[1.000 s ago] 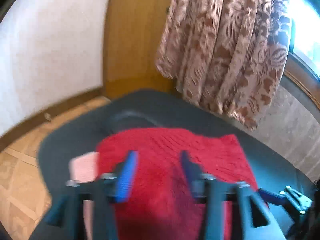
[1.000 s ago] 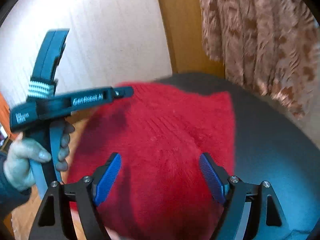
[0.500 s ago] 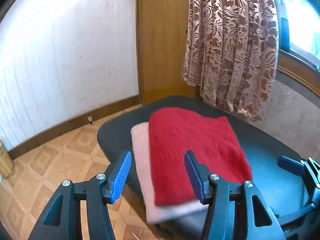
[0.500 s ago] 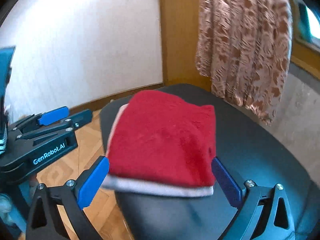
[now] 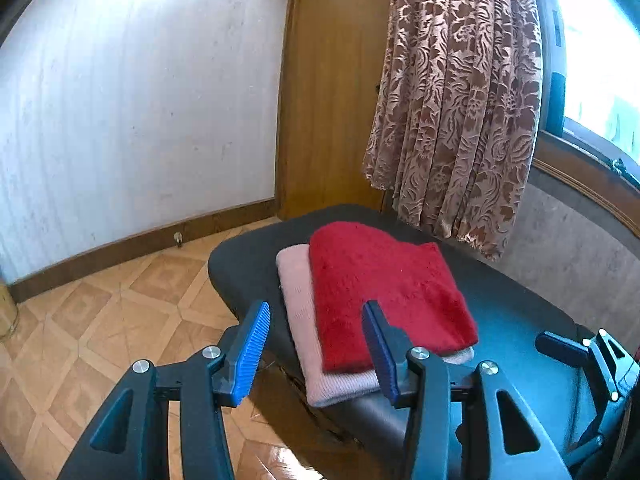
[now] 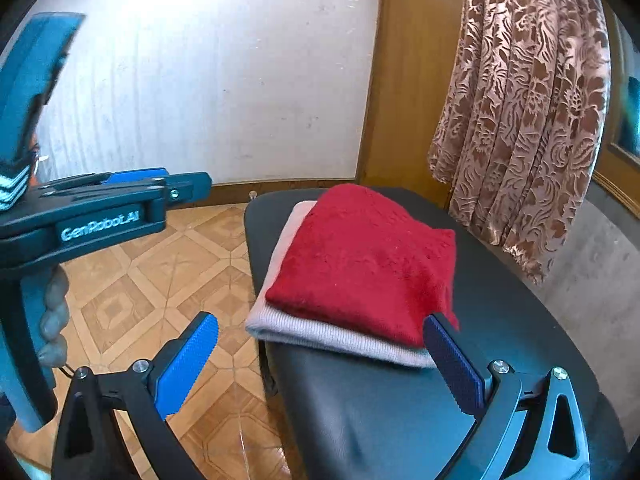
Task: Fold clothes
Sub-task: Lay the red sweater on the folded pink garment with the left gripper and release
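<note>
The black padded tabletop (image 6: 500, 320) fills the lower right of both wrist views, with parquet floor (image 6: 160, 272) off its 9 o'clock edge and a patterned curtain (image 5: 460, 100) hanging at 1 o'clock. On the tabletop lies the folded pink garment (image 5: 298, 300), and the folded red sweater (image 5: 380, 292) sits squarely on top of it, shifted toward 3 o'clock so a pink strip shows along the 9 o'clock side. This looks like a stack being built, each folded piece laid on the last. The right claw (image 6: 320, 364) stands wide open and empty, clear of the stack's near edge. The left claw (image 5: 316, 348) is closing with nothing between its blue pads (image 5: 250, 344), apparently just relaxing after letting go.
</note>
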Demonstrator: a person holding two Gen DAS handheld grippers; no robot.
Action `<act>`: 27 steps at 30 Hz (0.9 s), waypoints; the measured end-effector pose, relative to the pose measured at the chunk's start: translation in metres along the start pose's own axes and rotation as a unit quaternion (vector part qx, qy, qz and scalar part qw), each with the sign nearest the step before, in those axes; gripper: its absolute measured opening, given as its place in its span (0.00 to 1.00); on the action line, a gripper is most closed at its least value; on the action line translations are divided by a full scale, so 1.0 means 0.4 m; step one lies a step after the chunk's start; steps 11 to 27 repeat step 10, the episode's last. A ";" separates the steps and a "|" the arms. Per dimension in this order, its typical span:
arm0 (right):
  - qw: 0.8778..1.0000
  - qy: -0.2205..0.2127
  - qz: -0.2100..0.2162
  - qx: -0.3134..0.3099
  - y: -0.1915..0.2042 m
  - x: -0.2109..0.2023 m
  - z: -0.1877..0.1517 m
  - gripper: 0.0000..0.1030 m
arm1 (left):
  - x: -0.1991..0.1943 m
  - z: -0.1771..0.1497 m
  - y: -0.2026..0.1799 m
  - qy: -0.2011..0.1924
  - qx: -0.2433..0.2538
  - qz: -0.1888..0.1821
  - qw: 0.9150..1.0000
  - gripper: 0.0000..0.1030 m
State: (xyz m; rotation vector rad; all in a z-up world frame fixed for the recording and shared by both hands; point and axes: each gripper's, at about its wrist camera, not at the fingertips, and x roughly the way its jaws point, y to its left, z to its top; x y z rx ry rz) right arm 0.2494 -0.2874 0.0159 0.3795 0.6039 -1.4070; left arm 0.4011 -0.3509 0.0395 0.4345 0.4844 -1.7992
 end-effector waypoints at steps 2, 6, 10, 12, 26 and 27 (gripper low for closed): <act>1.000 0.002 0.000 0.000 0.001 -0.007 -0.008 1.00 | -0.015 -0.004 0.004 -0.016 -0.008 0.002 1.000 0.47; 1.000 0.003 -0.002 0.010 -0.008 -0.013 -0.021 1.00 | -0.057 -0.004 -0.008 -0.050 0.004 -0.003 0.999 0.41; 1.000 -0.002 -0.009 0.024 -0.019 -0.017 -0.031 1.00 | -0.076 -0.020 -0.055 -0.056 0.050 0.035 0.997 0.41; 1.000 -0.002 -0.009 0.024 -0.019 -0.017 -0.031 1.00 | -0.076 -0.020 -0.055 -0.056 0.050 0.035 0.997 0.41; 1.000 -0.002 -0.009 0.024 -0.019 -0.017 -0.031 1.00 | -0.076 -0.020 -0.055 -0.056 0.050 0.035 0.997 0.41; 1.000 -0.002 -0.009 0.024 -0.019 -0.017 -0.031 1.00 | -0.076 -0.020 -0.055 -0.056 0.050 0.035 0.997 0.41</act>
